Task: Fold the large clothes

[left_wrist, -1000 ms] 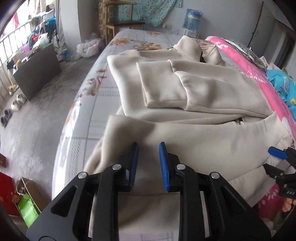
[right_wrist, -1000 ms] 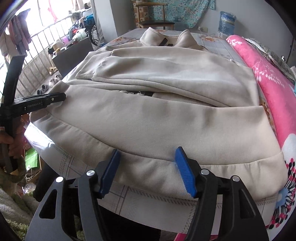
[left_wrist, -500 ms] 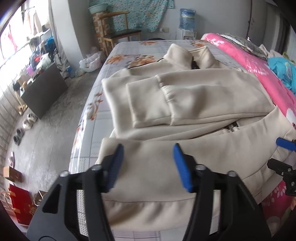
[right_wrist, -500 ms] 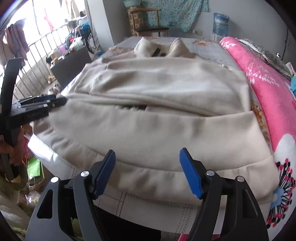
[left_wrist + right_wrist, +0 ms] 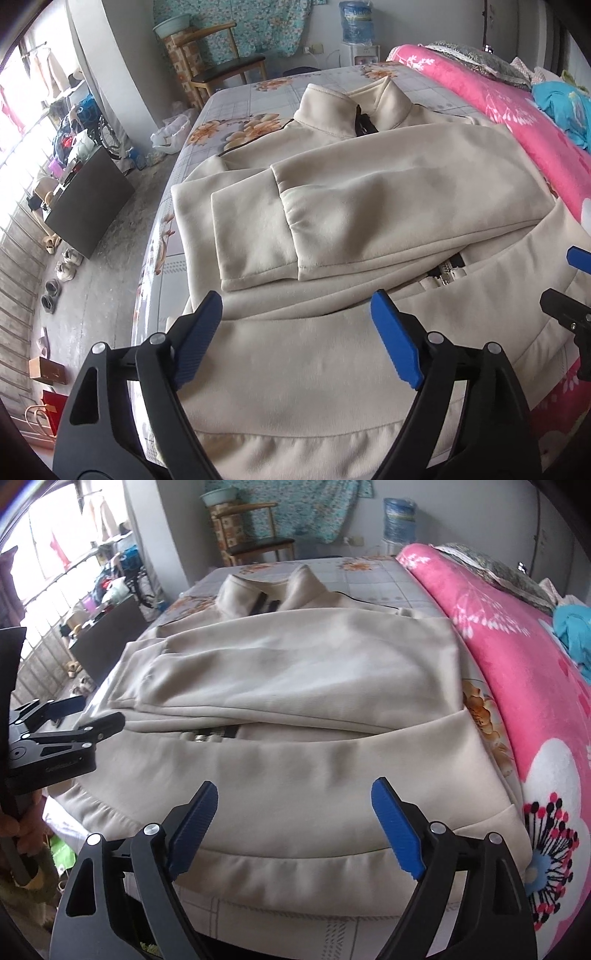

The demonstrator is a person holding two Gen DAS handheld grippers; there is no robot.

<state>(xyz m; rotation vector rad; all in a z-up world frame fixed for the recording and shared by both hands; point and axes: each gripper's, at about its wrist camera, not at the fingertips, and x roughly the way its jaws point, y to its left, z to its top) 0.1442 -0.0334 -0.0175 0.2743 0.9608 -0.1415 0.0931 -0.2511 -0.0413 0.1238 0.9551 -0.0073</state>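
Note:
A large beige zip jacket (image 5: 369, 192) lies flat on the bed, collar at the far end, both sleeves folded across the chest, and its hem folded up over the lower part. It also shows in the right wrist view (image 5: 295, 672). My left gripper (image 5: 295, 334) is open and empty above the near left part of the hem. My right gripper (image 5: 295, 821) is open and empty above the near right part of the hem. The left gripper also shows at the left edge of the right wrist view (image 5: 85, 712).
The bed has a grey flowered sheet (image 5: 236, 110). A pink flowered blanket (image 5: 517, 646) lies along its right side with blue clothes (image 5: 565, 107) on it. A wooden chair (image 5: 221, 70) and water bottle (image 5: 399, 517) stand beyond. A dark cabinet (image 5: 88, 199) and shoes are on the floor to the left.
My left gripper opened and let go of the hem, then both grippers drew back and rose. The folded hem stays lying on the jacket.

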